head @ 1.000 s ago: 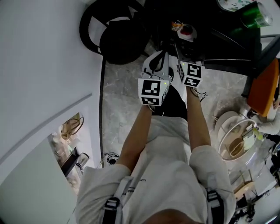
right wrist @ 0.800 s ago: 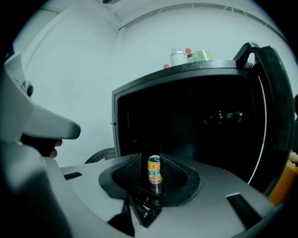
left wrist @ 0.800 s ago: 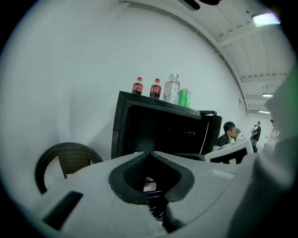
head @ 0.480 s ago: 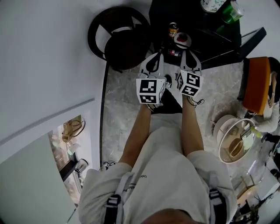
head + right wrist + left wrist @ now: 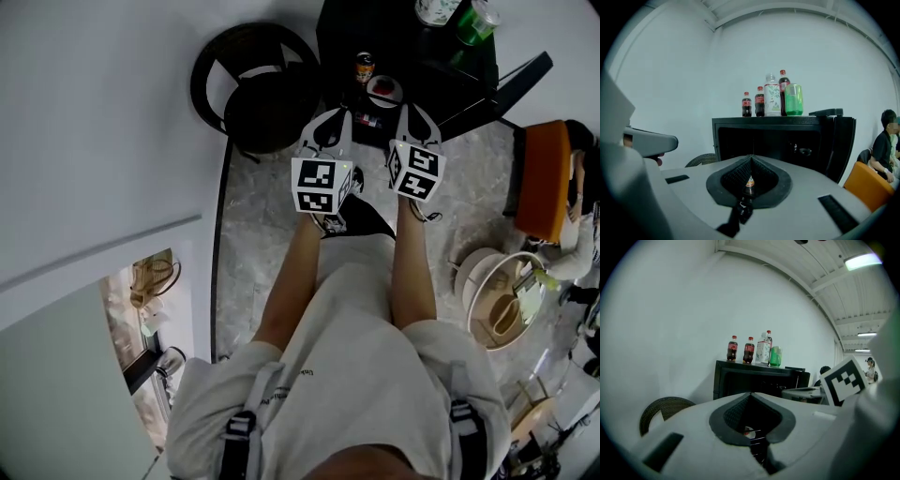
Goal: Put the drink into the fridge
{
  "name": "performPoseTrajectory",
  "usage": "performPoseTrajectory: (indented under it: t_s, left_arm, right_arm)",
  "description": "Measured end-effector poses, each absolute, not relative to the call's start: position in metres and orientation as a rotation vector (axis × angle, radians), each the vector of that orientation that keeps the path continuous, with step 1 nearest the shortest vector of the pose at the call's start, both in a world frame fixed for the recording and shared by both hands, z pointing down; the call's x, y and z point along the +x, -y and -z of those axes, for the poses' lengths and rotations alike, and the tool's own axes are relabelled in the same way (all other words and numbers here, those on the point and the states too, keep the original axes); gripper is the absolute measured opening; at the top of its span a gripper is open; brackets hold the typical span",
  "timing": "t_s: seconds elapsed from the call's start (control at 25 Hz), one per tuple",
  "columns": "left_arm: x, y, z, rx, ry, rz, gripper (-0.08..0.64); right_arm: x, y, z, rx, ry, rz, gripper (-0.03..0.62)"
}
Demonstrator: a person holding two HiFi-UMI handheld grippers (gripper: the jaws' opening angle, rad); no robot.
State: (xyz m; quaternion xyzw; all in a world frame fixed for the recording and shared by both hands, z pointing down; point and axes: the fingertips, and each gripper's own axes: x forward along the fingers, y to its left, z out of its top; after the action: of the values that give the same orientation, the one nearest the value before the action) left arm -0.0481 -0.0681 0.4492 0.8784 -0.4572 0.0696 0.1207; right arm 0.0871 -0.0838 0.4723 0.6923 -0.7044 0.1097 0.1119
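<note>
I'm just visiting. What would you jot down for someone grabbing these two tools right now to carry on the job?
Left hand-held gripper: shut, empty.
Right hand-held gripper: jaws just closed, nothing between them.
Both face the black fridge, its door open.
Drink bottles stand on top of it.
Done: door open.
Left: grasp a drink, set it inside.

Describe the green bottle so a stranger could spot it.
Start at the black fridge against the white wall. A row of bottles stands on its top. The green bottle is rightmost, next to the clear bottle, and the only green one among dark colas.
</note>
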Motion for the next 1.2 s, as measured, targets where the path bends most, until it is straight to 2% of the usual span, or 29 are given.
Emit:
performPoseTrajectory:
  t_s: [0.72,1.2]
  left_arm:
    - [-0.035,0.067,-0.405,2.610,1.361,-0.117,0.009]
    - [0.047,0.116,-0.348,2.732,1.256,-0.031,0.009]
  right_arm:
    - [0.122,0.065,-0.424,2.131,2.054,-0.283,0.006]
    - [0.190,0.111,-0.336,2.182,2.143,-0.180,0.006]
